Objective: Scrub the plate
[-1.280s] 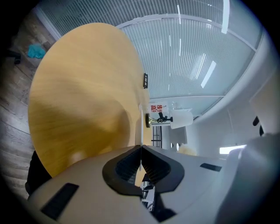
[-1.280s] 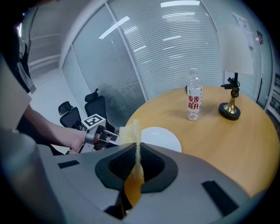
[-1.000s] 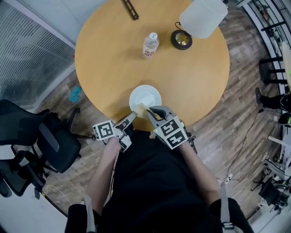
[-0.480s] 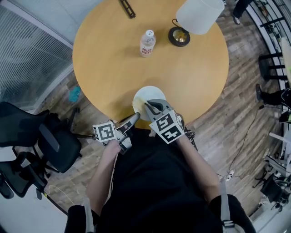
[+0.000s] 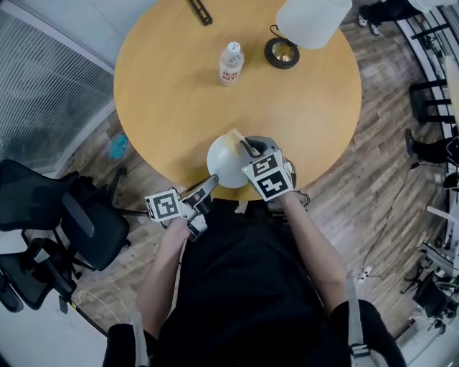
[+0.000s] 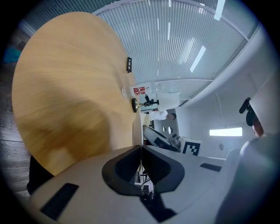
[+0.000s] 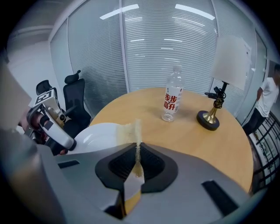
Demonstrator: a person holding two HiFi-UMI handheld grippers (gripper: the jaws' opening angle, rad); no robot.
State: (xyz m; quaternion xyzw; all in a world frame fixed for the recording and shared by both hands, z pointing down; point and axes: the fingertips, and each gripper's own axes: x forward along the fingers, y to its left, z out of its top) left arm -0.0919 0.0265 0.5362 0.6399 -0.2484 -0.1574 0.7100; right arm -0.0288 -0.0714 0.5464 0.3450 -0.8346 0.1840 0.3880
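Note:
A white plate (image 5: 224, 166) hangs tilted over the near edge of the round wooden table (image 5: 179, 100). My left gripper (image 5: 211, 182) is shut on its near rim; in the left gripper view the plate (image 6: 141, 131) shows edge-on as a thin line between the closed jaws. My right gripper (image 5: 244, 146) is shut on a yellow sponge (image 5: 233, 136), which rests against the plate's far rim. In the right gripper view the sponge (image 7: 130, 130) sticks out from the jaws over the plate (image 7: 94, 136), and the left gripper (image 7: 52, 127) holds the plate from the left.
A water bottle (image 5: 229, 64) stands mid-table and a lamp (image 5: 307, 21) with a dark round base (image 5: 281, 53) behind it to the right. A black object (image 5: 201, 11) lies at the far edge. A black office chair (image 5: 72, 215) stands to the left on the floor.
The plate has come up off the table and tilted. My right gripper has swept the sponge from the plate's near side up to its far rim. The left gripper has hardly moved.

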